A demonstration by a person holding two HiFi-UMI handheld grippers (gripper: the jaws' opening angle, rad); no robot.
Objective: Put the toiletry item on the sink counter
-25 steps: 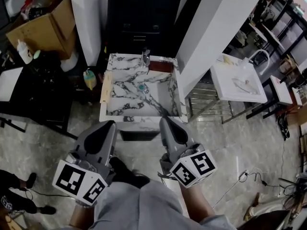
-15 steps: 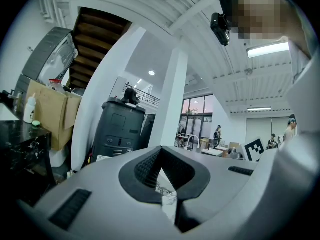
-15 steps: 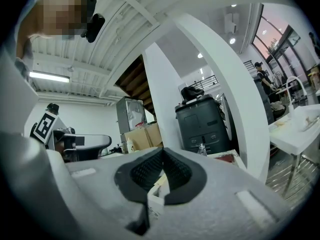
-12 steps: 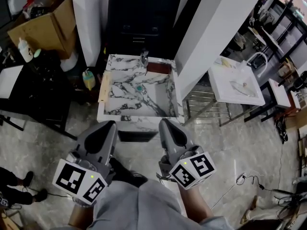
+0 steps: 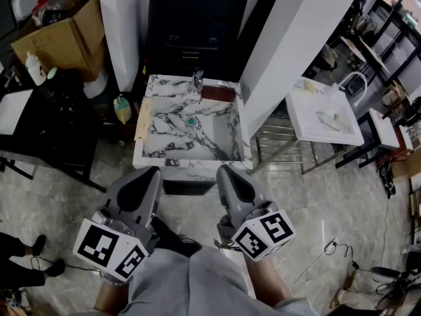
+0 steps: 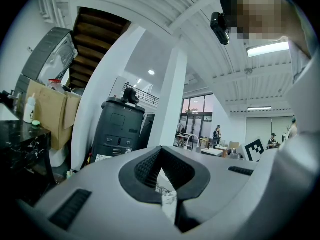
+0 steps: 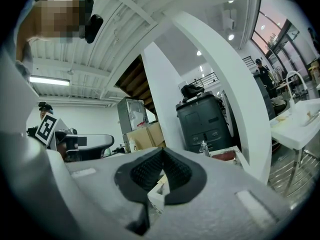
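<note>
this is looking like a big open workshop hall fitted out as a test set, not a real bathroom. a marble-patterned sink (image 5: 172, 140) is standing by itself on a grey stone floor (image 5: 316, 196), and a second white sink (image 5: 300, 120) is sitting on a bare metal frame (image 5: 279, 140) nearby. white pillars (image 5: 289, 45) are rising beside a tall black cabinet (image 5: 197, 25). a cardboard box (image 5: 62, 41) is sitting to one side and loose cables (image 5: 339, 242) are trailing over the floor. overhead, strip lights (image 6: 267, 49) are glowing under a ribbed white ceiling (image 6: 165, 4), a staircase (image 6: 95, 34) is climbing away, and people (image 6: 218, 134) are standing far back near tall windows (image 7: 272, 31).
</note>
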